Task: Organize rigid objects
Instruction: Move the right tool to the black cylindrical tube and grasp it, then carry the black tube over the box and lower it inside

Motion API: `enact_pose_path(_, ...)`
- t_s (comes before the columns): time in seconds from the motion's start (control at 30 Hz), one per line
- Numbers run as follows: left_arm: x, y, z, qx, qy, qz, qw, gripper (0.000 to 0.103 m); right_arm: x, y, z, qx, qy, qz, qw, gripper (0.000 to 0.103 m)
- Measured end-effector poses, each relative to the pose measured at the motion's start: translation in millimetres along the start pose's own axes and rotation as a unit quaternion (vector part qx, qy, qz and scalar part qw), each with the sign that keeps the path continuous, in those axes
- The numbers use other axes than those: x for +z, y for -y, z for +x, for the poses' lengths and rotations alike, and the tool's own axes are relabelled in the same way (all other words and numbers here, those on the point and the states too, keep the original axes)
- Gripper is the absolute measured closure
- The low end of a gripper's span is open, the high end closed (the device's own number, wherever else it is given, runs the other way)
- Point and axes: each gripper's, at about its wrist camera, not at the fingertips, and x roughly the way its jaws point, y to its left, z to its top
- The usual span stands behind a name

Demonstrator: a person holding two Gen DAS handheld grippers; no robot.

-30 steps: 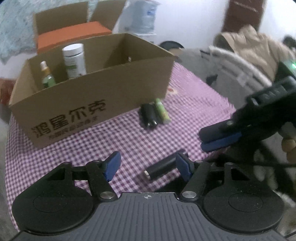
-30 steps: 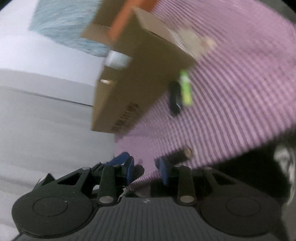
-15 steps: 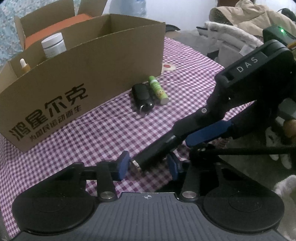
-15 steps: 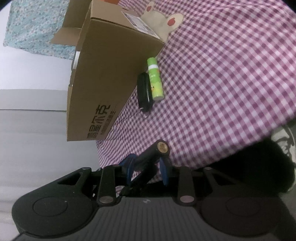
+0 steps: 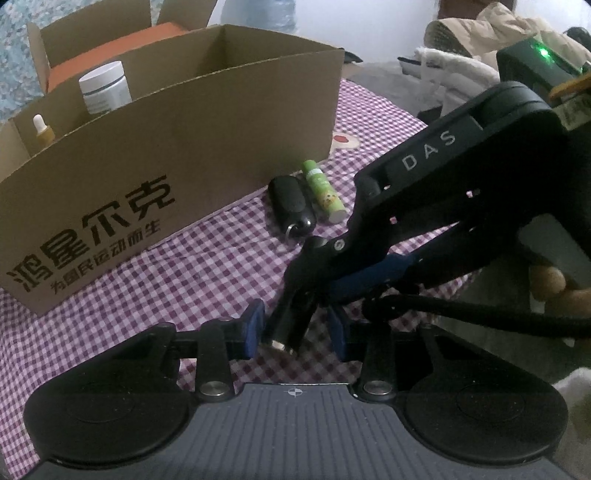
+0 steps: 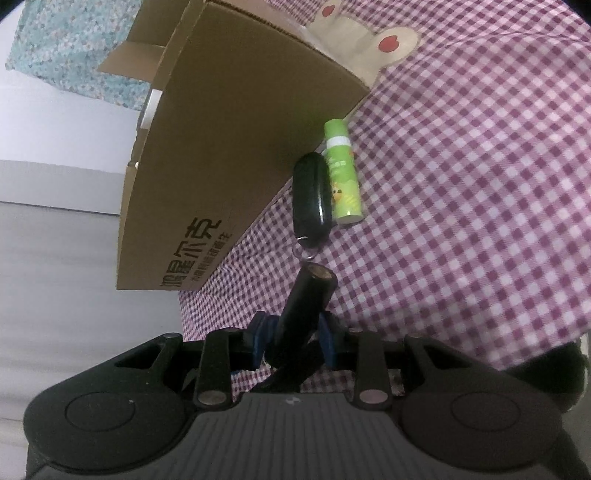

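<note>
A black cylinder (image 6: 304,295) is clamped between the blue pads of my right gripper (image 6: 293,338), lifted off the checked cloth. In the left wrist view the same cylinder (image 5: 291,314) sits between the open fingers of my left gripper (image 5: 295,328), with gaps on both sides. The right gripper body (image 5: 443,192) crosses that view from the right. A black key fob (image 5: 291,206) and a green tube (image 5: 323,190) lie side by side before the cardboard box (image 5: 166,155). They also show in the right wrist view: fob (image 6: 310,201), tube (image 6: 341,177).
The box holds a white-lidded jar (image 5: 105,88) and a small dropper bottle (image 5: 42,131). An orange box (image 5: 110,48) stands behind it. The purple checked tablecloth (image 6: 461,184) ends near my grippers. Clothes (image 5: 480,33) are piled at the right.
My right gripper closed on the black cylinder and lifted it off the cloth. My left gripper moved in around the cylinder's lower end and its jaws narrowed.
</note>
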Motion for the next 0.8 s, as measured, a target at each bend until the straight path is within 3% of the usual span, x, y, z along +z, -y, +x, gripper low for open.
enact_pose_path(0.2, 5.6, -1.8, 4.2, 0.003, 0.002, -0.007, 1.0000, 0.066, 5.5, -5.2, 12.7, -0.001, 0.014, 0.002, 1.000, 0.071)
enact_pose_path(0.33, 8.3, -1.6, 6.5, 0.001, 0.006, -0.005, 1.0000, 0.078, 5.9, -3.0, 13.7, 0.006, 0.022, 0.004, 1.000, 0.071)
enact_pose_path(0.8, 1.8, 5.7, -18.5, 0.012, 0.031, 0.005, 0.9994, 0.082, -5.1, -7.9, 5.6, 0.025, 0.028, -0.013, 0.999, 0.072)
